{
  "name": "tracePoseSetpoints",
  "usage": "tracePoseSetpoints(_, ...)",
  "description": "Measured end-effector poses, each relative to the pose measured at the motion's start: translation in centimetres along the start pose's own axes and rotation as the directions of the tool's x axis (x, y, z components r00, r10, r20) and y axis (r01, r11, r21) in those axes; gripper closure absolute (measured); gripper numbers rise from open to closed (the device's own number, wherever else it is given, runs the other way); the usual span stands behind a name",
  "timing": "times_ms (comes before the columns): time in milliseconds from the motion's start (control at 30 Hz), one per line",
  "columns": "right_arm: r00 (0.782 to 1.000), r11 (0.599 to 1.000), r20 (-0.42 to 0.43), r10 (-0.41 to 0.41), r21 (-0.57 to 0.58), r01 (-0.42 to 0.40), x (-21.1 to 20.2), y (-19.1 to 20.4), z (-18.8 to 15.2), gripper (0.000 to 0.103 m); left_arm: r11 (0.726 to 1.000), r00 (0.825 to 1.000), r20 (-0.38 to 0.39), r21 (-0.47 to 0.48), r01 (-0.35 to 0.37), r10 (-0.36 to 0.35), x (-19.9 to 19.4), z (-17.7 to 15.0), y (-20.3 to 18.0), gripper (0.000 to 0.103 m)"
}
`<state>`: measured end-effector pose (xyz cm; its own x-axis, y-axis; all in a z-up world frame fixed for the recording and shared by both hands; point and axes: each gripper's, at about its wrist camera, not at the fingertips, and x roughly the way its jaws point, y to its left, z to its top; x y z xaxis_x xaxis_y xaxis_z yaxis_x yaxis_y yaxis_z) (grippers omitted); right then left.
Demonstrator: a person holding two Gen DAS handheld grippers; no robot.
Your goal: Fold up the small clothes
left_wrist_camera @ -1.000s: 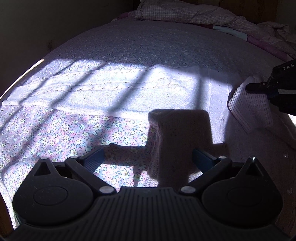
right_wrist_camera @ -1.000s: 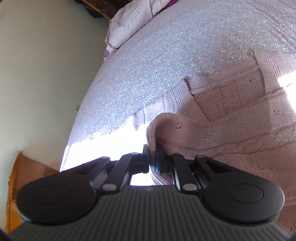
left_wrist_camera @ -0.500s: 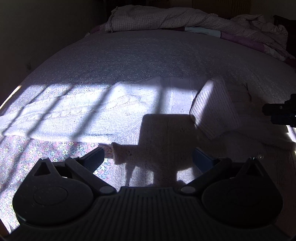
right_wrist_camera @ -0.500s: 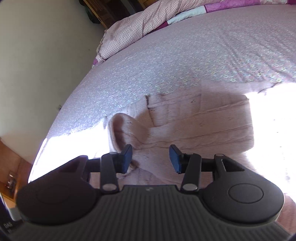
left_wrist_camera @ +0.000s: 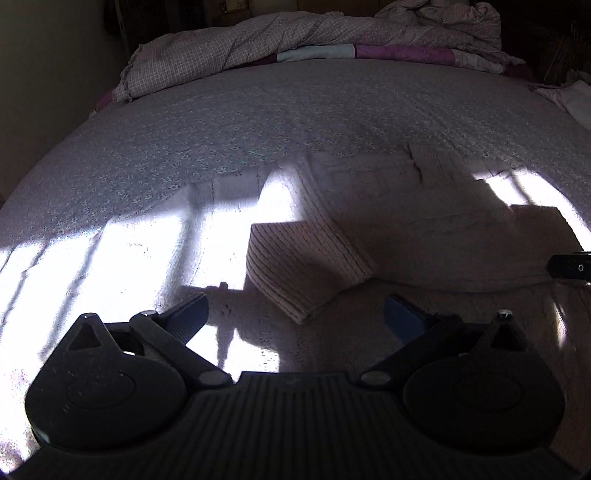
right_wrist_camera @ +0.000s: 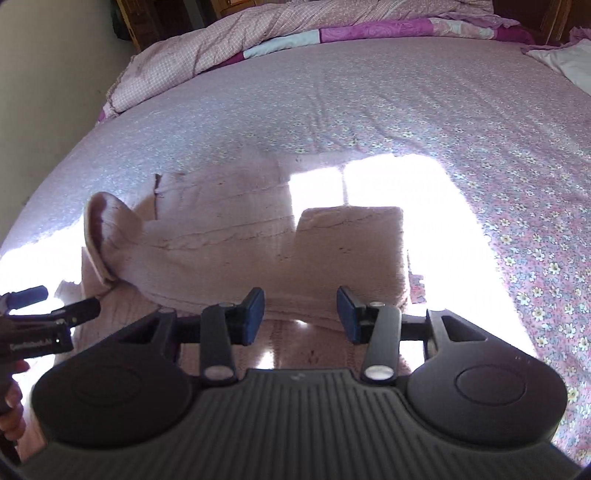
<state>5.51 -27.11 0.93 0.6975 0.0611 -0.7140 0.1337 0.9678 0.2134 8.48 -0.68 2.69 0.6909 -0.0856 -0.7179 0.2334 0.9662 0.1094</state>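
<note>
pink knit sweater (right_wrist_camera: 236, 236), lying crosswise, sleeve folded inward

hard sun patches blown out, deep shadows elsewhere (fisheye bends edges), slight blur

No legible text on anything.

Both views sit low behind their own grippers, tilted down and facing across the bed with its floral-print sheet (left_wrist_camera: 295, 122) toward the crumpled checked pink quilt (right_wrist_camera: 280, 29) at the far end. The left wrist view, close over the pale pink cable-knit sweater (left_wrist_camera: 424, 221), catches the right gripper's tip at its right edge. The right wrist view (brighter, equally near) shows the same sweater, with the left gripper (right_wrist_camera: 62, 306) at its left edge.
</note>
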Motion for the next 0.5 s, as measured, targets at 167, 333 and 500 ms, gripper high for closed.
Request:
tracePoseSetpoints(167,1.0,0.999,0.022,-0.002,-0.044,0.003,0.4,0.0,-1.1,0.057,0.999,1.0,-0.003,0.048,-0.006,0.006,3.2,0.5,-1.4,0.006)
tracePoseSetpoints(333,0.999,0.997,0.043,0.024,-0.074,-0.021,0.3,-0.3,-1.6,0.058,0.995,0.997,0.013,0.052,0.08,-0.08,2.7,1.6,-0.8,0.081)
tracePoseSetpoints(500,0.997,0.997,0.049,0.054,-0.062,-0.051,0.2,-1.0,-1.6,0.058,0.998,0.993,0.096,0.002,0.07,-0.07,-0.3,2.7,2.1,0.083)
